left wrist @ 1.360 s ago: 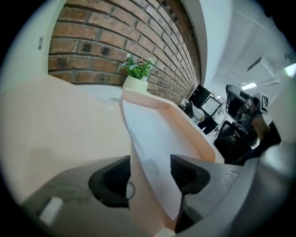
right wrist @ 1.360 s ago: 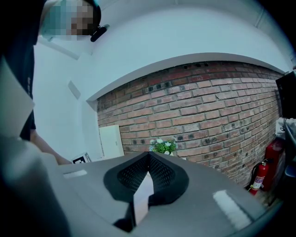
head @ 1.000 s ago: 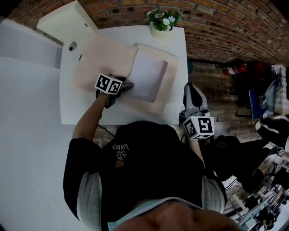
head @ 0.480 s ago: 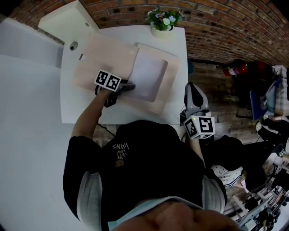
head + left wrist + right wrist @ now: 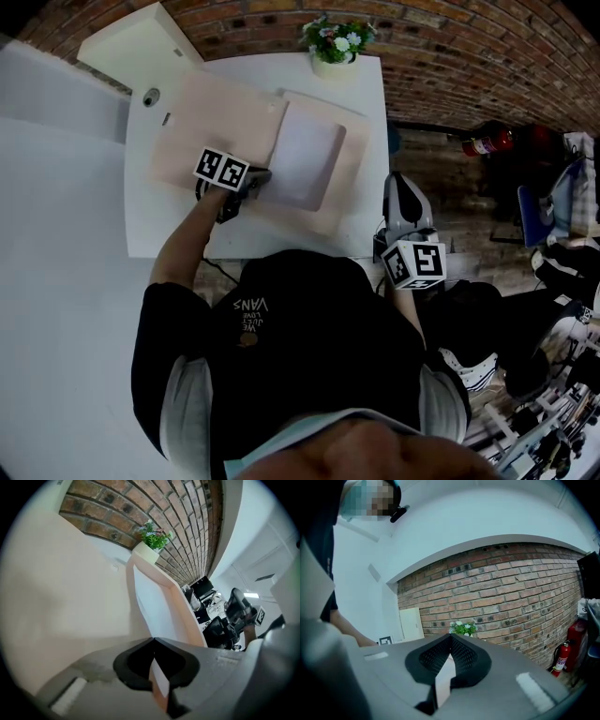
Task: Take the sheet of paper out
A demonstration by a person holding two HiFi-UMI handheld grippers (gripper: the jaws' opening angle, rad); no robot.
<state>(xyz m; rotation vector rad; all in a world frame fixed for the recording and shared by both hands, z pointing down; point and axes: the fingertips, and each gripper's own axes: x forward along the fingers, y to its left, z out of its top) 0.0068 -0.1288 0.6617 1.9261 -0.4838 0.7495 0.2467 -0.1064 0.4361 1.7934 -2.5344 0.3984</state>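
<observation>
An open beige folder (image 5: 216,122) lies on the white table (image 5: 169,234), with the white sheet of paper (image 5: 305,159) in its right half. My left gripper (image 5: 262,176) sits at the sheet's near left corner, beside the folder's raised left flap (image 5: 70,597). Its jaws have just been closing. In the left gripper view the left gripper (image 5: 153,640) is shut, with a thin white and peach edge pinched between the pads. The sheet (image 5: 154,602) runs away from the tips. My right gripper (image 5: 401,187) hangs off the table's right side; its tips (image 5: 451,635) are shut on nothing.
A potted plant (image 5: 339,42) stands at the table's far edge by the brick wall. A white box (image 5: 141,47) sits at the far left corner. A red fire extinguisher (image 5: 487,142) stands on the floor to the right, with chairs and gear beyond.
The left gripper's jaws have closed at the sheet's near corner, and its marker cube has rolled slightly. The right gripper has not moved.
</observation>
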